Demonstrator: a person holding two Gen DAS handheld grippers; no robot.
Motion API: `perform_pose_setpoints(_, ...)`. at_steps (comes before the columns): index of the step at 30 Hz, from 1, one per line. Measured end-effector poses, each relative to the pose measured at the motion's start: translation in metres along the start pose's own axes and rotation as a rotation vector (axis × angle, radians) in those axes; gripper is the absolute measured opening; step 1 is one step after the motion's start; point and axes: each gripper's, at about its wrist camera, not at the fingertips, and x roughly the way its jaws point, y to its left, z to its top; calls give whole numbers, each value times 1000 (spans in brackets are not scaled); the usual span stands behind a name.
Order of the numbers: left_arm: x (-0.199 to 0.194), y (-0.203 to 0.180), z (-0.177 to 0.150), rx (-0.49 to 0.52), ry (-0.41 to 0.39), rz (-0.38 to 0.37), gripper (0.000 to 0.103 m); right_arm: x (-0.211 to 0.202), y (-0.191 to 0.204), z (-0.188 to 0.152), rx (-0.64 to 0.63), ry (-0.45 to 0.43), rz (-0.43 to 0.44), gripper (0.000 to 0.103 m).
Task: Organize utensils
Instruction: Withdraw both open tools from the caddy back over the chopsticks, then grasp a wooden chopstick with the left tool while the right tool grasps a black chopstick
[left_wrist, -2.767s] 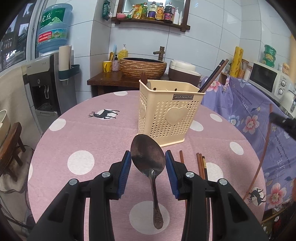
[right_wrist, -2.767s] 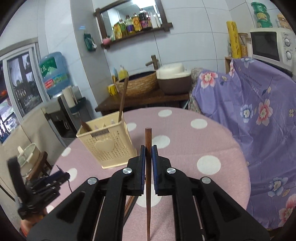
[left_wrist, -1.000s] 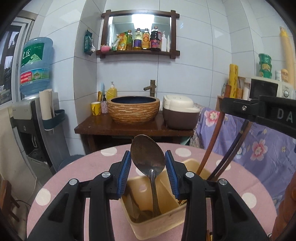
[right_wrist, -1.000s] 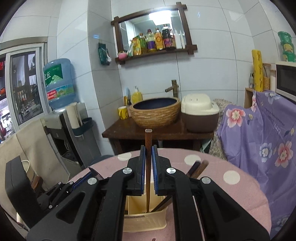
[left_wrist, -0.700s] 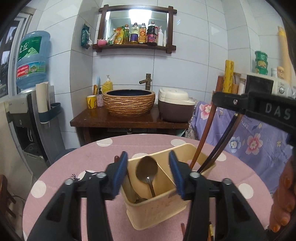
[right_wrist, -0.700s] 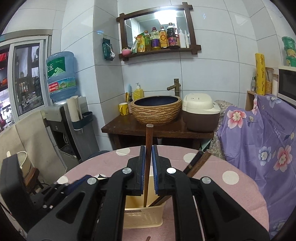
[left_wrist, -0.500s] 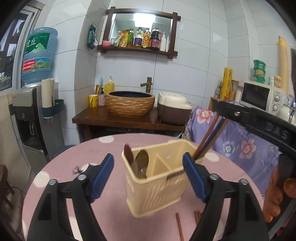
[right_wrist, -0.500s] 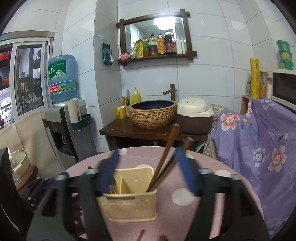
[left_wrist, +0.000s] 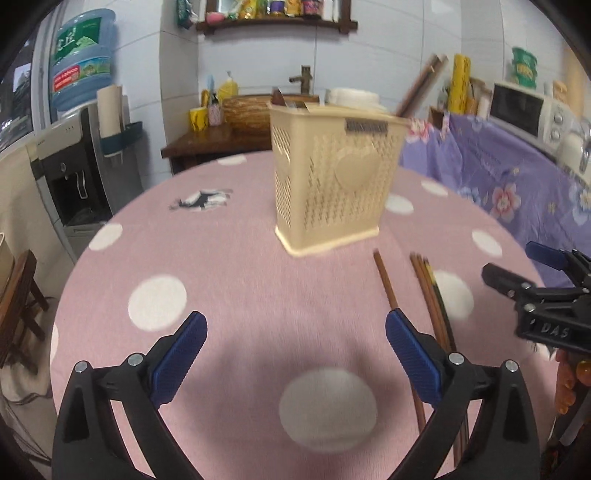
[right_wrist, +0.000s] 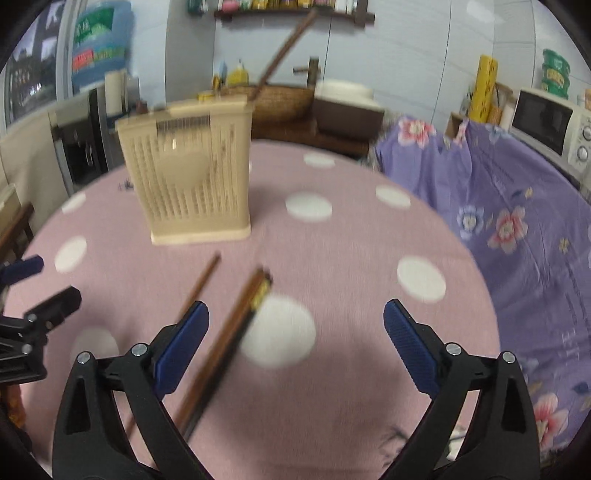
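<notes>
A cream perforated utensil basket stands on the pink polka-dot table; chopsticks lean out of its right side, and a dark handle tip shows at its left rim. It also shows in the right wrist view. Loose brown chopsticks lie on the table in front of it, also in the right wrist view. My left gripper is open and empty, low over the table. My right gripper is open and empty above the loose chopsticks.
A purple floral cloth covers furniture to the right, with a microwave on it. A wooden counter with a woven basin stands behind the table. A water dispenser stands at the left.
Both grippers let go, the spoon and a chopstick now in the basket. Both opened wide, pulled back and dropped low over the table.
</notes>
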Motion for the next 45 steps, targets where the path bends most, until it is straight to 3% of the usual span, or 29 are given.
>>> perform_pose_setpoints(6, 3, -2, -27, -27, 52, -11, 96, 13, 11, -37, 3, 102, 8, 94)
perform_pose_setpoints(19, -1, -7, -40, -34, 61, -1, 96, 15, 23, -49, -29, 153, 7, 94)
perform_pose_setpoints(24, -2, -9, -43, -30, 68, -8, 96, 8, 2, -53, -23, 161, -74, 94)
perform_pose_setpoints(32, 5, -23, -37, -8, 84, -43, 95, 2, -15, -46, 104, 125, 33, 94)
perform_pose_setpoints(33, 6, -26, -34, 1, 82, -47, 93, 2, -17, -46, 122, 124, 42, 94)
perform_pose_setpoints(38, 26, -27, -17, -59, 148, -124, 63, 1, -20, -47, 167, 106, 45, 94)
perform_pose_setpoints(45, 55, -53, 6, -19, 190, -165, 47, -1, -32, -51, 199, 101, 32, 94)
